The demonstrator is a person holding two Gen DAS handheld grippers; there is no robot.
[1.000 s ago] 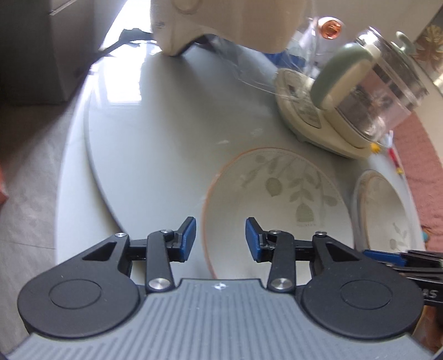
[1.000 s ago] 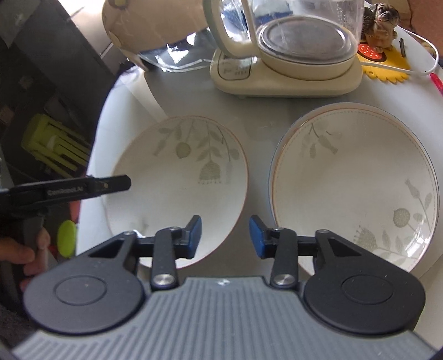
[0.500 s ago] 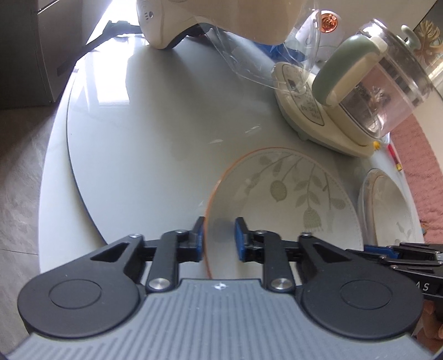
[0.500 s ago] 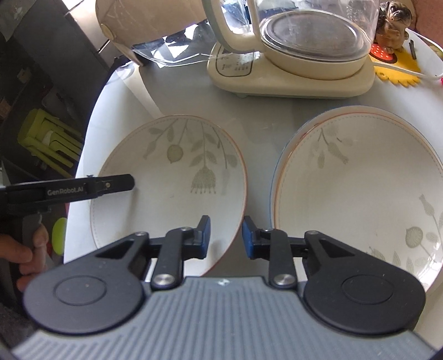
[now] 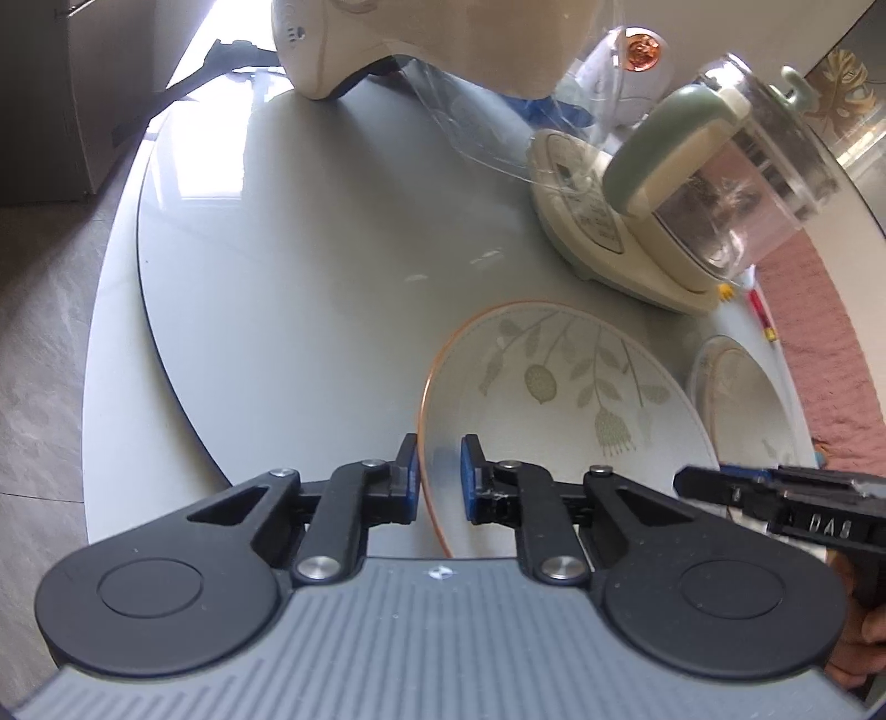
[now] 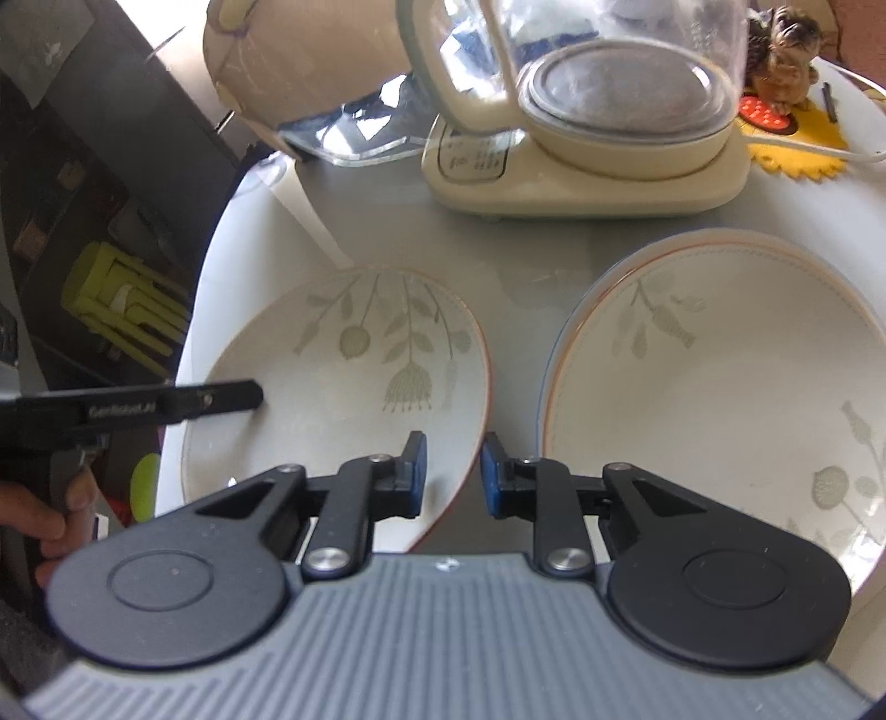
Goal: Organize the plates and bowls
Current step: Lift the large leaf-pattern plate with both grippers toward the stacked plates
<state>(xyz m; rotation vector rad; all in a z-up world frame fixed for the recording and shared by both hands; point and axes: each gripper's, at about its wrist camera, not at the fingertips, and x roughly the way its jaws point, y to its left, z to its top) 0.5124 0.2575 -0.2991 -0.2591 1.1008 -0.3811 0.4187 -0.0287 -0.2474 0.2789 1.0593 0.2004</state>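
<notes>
Two white plates with grey leaf prints and orange rims lie on the grey round table. The smaller plate is on the left, the larger plate on the right. My left gripper is shut on the left rim of the smaller plate, one pad on each side. My right gripper has closed on the same plate's right rim, its left pad over the plate, its right pad in the gap between the plates. The left gripper's finger also shows in the right wrist view.
A glass kettle on a cream base stands behind the plates. A cream appliance and clear plastic sheet sit at the back. A yellow mat with a figurine is at the far right. The table edge drops off left.
Both grippers closed from wide open. The left closed onto the smaller plate's left rim, the right onto its right rim, and both views moved slightly closer.
</notes>
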